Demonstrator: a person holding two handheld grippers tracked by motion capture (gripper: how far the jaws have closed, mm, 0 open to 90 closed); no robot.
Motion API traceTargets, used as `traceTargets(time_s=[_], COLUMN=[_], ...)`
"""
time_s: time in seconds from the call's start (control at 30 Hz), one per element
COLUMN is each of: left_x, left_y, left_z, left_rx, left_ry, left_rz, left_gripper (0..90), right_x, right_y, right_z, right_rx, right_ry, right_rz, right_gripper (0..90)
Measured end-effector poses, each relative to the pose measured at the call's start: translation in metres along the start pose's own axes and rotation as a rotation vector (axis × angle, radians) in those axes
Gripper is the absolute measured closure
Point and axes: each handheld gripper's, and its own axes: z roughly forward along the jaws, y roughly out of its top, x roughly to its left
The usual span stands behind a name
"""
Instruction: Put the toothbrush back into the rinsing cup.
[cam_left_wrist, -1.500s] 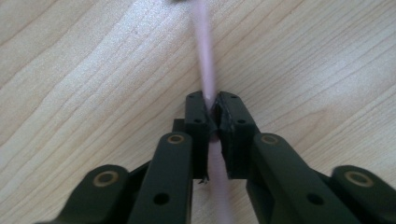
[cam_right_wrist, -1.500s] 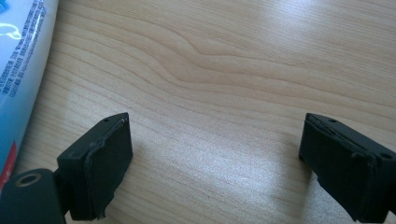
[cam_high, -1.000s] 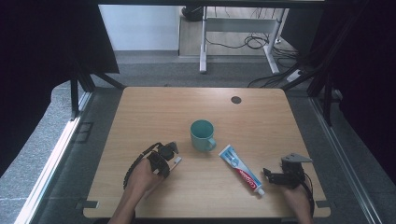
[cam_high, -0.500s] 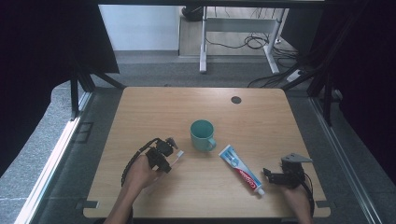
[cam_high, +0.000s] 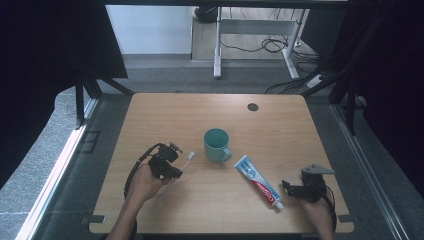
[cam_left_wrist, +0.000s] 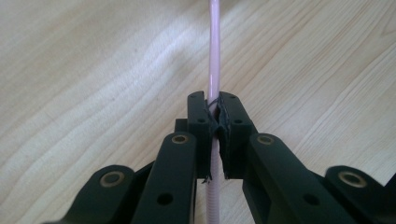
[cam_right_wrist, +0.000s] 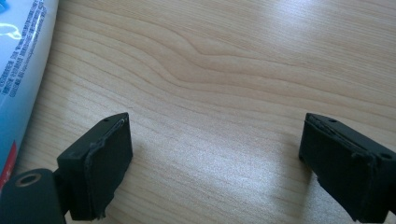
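My left gripper (cam_high: 176, 170) is shut on a pale pink toothbrush (cam_high: 187, 160) and holds it a little above the wooden table (cam_high: 280, 125), left of a teal mug (cam_high: 216, 144). In the left gripper view the pink handle (cam_left_wrist: 215, 51) runs straight up from between the closed pads (cam_left_wrist: 215, 122). A blue and white toothpaste tube (cam_high: 257, 181) lies flat right of the mug. Beside the tube's cap end, my right gripper (cam_high: 287, 188) rests open near the table's front right. Its pads (cam_right_wrist: 109, 163) stand wide apart over bare wood, the tube (cam_right_wrist: 18, 79) at their left.
A small dark round spot (cam_high: 252, 106) sits near the table's far edge. Beyond the table stands a white desk frame (cam_high: 220, 45) with cables on the floor. Dark curtains hang at both sides.
My left gripper has risen slightly and shifted toward the mug, carrying the toothbrush. The right gripper has stayed where it was.
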Motion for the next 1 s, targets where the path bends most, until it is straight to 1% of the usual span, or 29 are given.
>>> traceTargets(time_s=[0.3,0.43,0.53,0.57,0.6,0.67,0.87,0.93,0.97,1.0], left_x=[0.001,0.001,0.003,0.003,0.004,0.006,0.009,0.010,0.010,0.009], left_y=[0.004,0.007,0.009,0.009,0.010,0.011,0.014,0.016,0.016,0.018], left_z=[-0.012,-0.016,-0.019,-0.019,-0.020,-0.022,-0.027,-0.029,-0.029,-0.030], left_rx=[-0.125,-0.181,-0.221,-0.221,-0.254,-0.280,-0.379,-0.406,-0.406,-0.435], left_ry=[-0.014,-0.010,-0.015,-0.015,-0.017,-0.019,-0.018,-0.017,-0.017,-0.018], left_rz=[0.022,0.030,0.029,0.029,0.025,0.024,0.003,0.003,0.003,0.002], left_gripper=[84.8,84.7,84.7,84.7,84.8,84.7,84.8,84.8,84.8,84.8], right_x=[0.000,0.000,0.000,0.000,0.000,0.000,0.000,0.000,0.000,0.000], right_y=[0.000,0.000,0.000,0.000,0.000,0.000,0.000,0.000,0.000,0.000], right_z=[0.000,0.000,0.000,0.000,0.000,0.000,0.000,0.000,0.000,0.000], right_rx=[0.000,0.001,0.001,0.001,0.001,0.000,0.000,0.001,0.001,0.000], right_ry=[0.001,0.000,0.001,0.001,0.002,0.001,0.001,0.001,0.001,0.000], right_rz=[0.001,0.003,0.003,0.003,0.003,0.003,0.003,0.001,0.002,0.003], right_gripper=[9.2,9.3,9.3,9.3,9.2,9.3,9.3,9.3,9.3,9.2])
